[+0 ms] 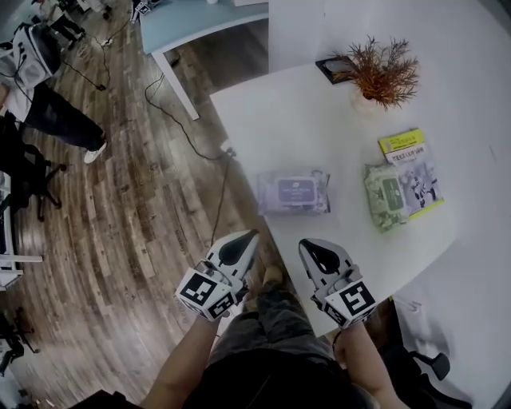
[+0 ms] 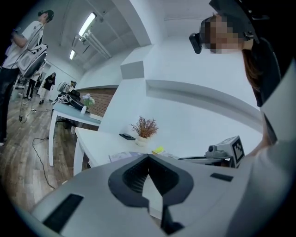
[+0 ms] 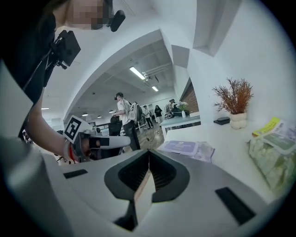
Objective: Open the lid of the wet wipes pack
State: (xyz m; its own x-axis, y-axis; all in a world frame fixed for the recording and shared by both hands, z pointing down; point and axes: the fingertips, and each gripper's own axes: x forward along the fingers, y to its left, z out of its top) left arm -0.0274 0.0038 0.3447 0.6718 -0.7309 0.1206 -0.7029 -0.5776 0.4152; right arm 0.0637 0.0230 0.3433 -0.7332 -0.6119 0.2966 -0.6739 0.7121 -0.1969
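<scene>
A purple wet wipes pack [image 1: 293, 193] lies flat near the white table's [image 1: 319, 120] front-left edge, its lid down. A green wet wipes pack [image 1: 386, 194] lies to its right. Both grippers hang side by side off the table's near edge, short of the purple pack. My left gripper [image 1: 249, 237] is shut with nothing in it, and my right gripper [image 1: 307, 246] is shut and empty too. The left gripper view shows the purple pack [image 2: 124, 156] just past the closed jaws. In the right gripper view the purple pack [image 3: 185, 148] lies ahead and the green pack [image 3: 273, 157] at right.
A potted dried plant [image 1: 385, 72] and a dark flat object [image 1: 335, 68] stand at the table's far side. A yellow-green booklet [image 1: 415, 172] lies beside the green pack. A cable [image 1: 184, 128] runs over the wood floor, near a blue table [image 1: 200, 20] and a standing person [image 1: 48, 104].
</scene>
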